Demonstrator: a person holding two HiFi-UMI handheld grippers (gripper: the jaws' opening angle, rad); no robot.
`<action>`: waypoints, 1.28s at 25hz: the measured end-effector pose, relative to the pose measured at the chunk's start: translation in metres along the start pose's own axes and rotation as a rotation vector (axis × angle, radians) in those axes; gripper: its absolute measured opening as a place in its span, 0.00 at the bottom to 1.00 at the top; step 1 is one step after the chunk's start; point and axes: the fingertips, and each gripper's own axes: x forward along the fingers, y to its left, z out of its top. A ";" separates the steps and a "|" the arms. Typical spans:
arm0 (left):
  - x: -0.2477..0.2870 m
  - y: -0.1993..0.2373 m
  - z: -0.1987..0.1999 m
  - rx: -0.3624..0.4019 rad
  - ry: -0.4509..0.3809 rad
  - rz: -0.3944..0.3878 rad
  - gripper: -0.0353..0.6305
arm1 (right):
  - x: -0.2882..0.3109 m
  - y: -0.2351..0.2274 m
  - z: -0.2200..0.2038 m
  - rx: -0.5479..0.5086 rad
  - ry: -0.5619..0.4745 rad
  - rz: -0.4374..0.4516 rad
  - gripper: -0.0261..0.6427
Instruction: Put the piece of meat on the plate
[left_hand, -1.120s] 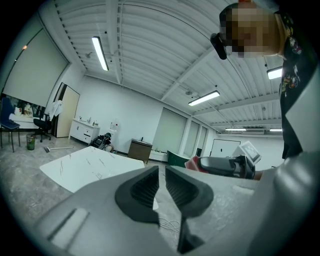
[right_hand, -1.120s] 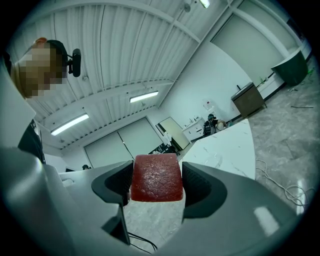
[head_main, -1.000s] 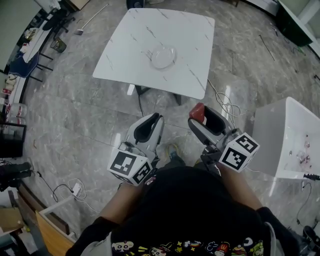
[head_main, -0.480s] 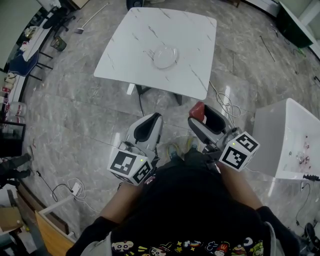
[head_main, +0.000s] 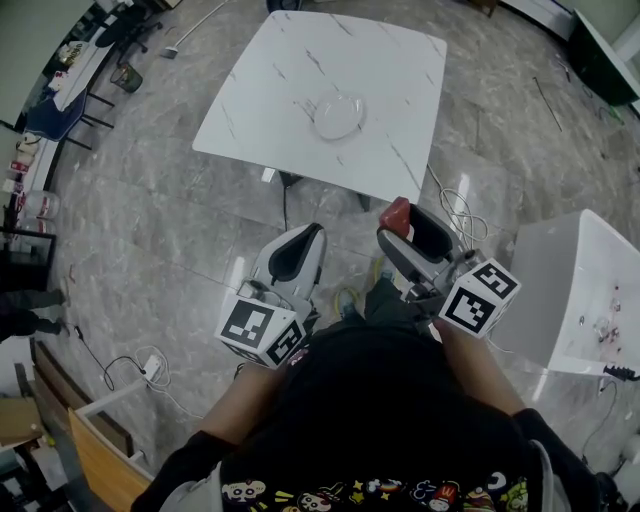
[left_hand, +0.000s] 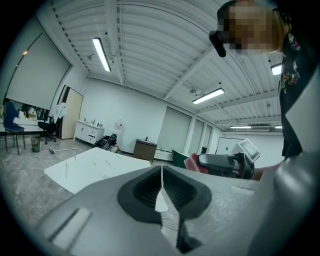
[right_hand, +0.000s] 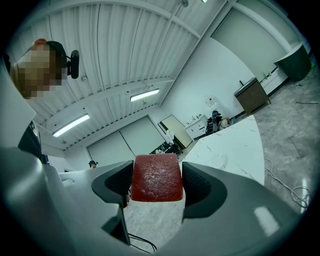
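Right gripper (right_hand: 156, 186): clenched on meat (right_hand: 156, 176)
Left gripper (left_hand: 162, 176): jaws together, empty
Plate (head_main: 337, 116): on table (head_main: 285, 85), 12 o'clock

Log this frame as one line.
right gripper: shut on piece of meat | left gripper: shut, empty | plate: empty, on table ahead | task: not yet done
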 end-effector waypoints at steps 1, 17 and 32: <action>0.004 0.001 0.001 0.000 -0.001 0.005 0.07 | 0.002 -0.004 0.002 0.001 0.004 0.005 0.53; 0.092 0.016 0.010 -0.024 0.025 0.122 0.07 | 0.039 -0.090 0.048 0.025 0.088 0.083 0.53; 0.156 0.044 -0.005 -0.045 0.049 0.239 0.07 | 0.084 -0.160 0.067 0.036 0.184 0.166 0.53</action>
